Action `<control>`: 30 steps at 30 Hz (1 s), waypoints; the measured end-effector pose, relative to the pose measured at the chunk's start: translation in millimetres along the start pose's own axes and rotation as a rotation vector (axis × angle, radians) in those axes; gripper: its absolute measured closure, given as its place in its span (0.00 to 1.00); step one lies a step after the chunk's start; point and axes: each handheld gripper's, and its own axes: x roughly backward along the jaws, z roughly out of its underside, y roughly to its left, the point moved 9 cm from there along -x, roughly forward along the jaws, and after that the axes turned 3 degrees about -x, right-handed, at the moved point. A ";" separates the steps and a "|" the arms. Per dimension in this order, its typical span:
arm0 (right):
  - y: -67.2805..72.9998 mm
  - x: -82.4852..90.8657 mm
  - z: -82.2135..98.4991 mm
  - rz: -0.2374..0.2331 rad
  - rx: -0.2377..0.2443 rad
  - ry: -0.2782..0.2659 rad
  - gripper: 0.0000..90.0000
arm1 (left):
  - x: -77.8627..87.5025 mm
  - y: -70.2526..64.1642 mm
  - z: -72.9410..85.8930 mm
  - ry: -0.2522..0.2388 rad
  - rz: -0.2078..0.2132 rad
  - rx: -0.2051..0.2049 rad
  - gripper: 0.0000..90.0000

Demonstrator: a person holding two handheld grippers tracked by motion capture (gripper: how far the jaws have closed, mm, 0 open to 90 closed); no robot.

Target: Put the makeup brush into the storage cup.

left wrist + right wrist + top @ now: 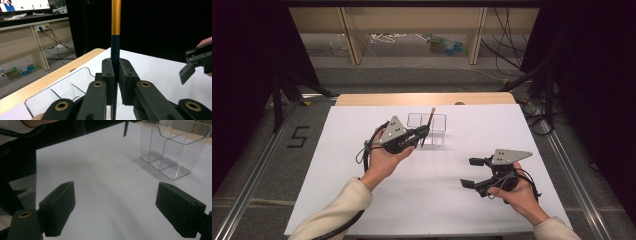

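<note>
Nearest the high camera are the person's two cream sleeves, coming in at the bottom edge over the white table [337, 200], which is by far the biggest thing here. Everything sits on that white sheet, with a strip of wood tabletop showing past its far edge.

Next down in size is the clear organizer [435, 123], a see-through plastic holder with divided compartments, standing just beyond the left gripper's jaws and well ahead of the right gripper's. In the left gripper view its rim [62, 82] sits low and to the left of the jaws.

Then the grippers themselves. Left gripper [424, 134] has its jaws clamped tight on the brush [428, 126], so that's a firm grasp. In the left gripper view the brush [115, 37] rises straight up from between the pads, dark handle lower down and a gold-orange section above. From the high view its top end pokes up in front of the organizer; can't tell if it touches the plastic.

Right gripper [473, 173] is well off to the side with jaws spread wide, nothing between them, just bare table in the right gripper view.
</note>
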 end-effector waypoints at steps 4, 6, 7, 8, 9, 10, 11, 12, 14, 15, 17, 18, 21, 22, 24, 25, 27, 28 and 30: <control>1.0 -2.1 -1.4 -0.017 -0.001 -0.023 0.19 | -1.3 0.0 -1.4 -0.005 0.002 0.005 0.92; 0.5 -1.8 -1.1 -0.014 -0.001 -0.019 0.19 | -2.0 0.4 -1.6 -0.005 0.003 0.002 0.92; 0.4 -1.7 -0.9 -0.013 -0.001 -0.017 0.19 | -2.5 0.2 -2.0 -0.008 0.002 0.007 0.92; -0.2 -0.6 -0.3 -0.002 -0.002 -0.007 0.19 | -2.7 0.4 -2.2 -0.008 0.001 0.006 0.92; -0.2 -0.6 -0.3 -0.003 -0.002 -0.006 0.19 | -2.9 0.5 -2.5 -0.008 0.000 0.006 0.92; -0.1 -0.5 -0.2 -0.003 -0.001 -0.006 0.19 | -3.2 0.5 -2.9 -0.009 0.002 0.005 0.92; -0.1 -0.5 -0.2 -0.003 -0.001 -0.006 0.19 | -3.4 0.5 -3.4 -0.009 0.001 0.005 0.92; -0.1 -0.5 -0.3 -0.003 -0.002 -0.007 0.19 | -3.6 0.4 -3.9 -0.010 0.002 0.006 0.92; -0.2 -0.4 -0.3 -0.003 -0.001 -0.007 0.19 | -4.0 0.2 -5.0 -0.012 0.005 0.006 0.92; -0.4 0.0 0.0 -0.001 -0.001 -0.002 0.19 | -4.3 0.0 -5.6 -0.014 0.006 0.007 0.92; -0.4 0.1 -0.1 -0.001 0.000 -0.003 0.19 | -4.8 0.0 -6.2 -0.016 0.006 0.008 0.92; -0.2 -0.3 -0.3 -0.002 0.000 -0.008 0.19 | -5.0 0.1 -6.3 -0.017 0.006 0.007 0.92; -0.3 -0.4 -0.6 -0.002 0.000 -0.010 0.19 | -5.5 -0.1 -6.8 -0.018 0.006 0.007 0.92; 0.6 -1.6 -1.8 -0.015 -0.001 -0.026 0.19 | -5.5 0.0 -7.1 -0.018 0.005 0.006 0.92; -0.2 2.0 0.5 0.005 -0.006 0.013 0.19 | -5.6 0.4 -7.7 -0.018 0.004 0.004 0.92; -1.0 1.4 0.4 0.010 0.002 0.008 0.19 | -5.8 0.5 -8.0 -0.019 0.004 0.006 0.92; -0.9 1.3 0.5 0.009 0.001 0.009 0.19 | -6.1 0.8 -8.6 -0.020 0.004 0.006 0.92; 0.7 -1.8 -1.6 -0.015 0.000 -0.024 0.19 | -6.4 0.7 -8.6 -0.022 0.005 0.008 0.92; 0.8 -1.8 -1.5 -0.016 -0.001 -0.023 0.19 | -6.9 0.8 -8.5 -0.022 0.006 0.006 0.92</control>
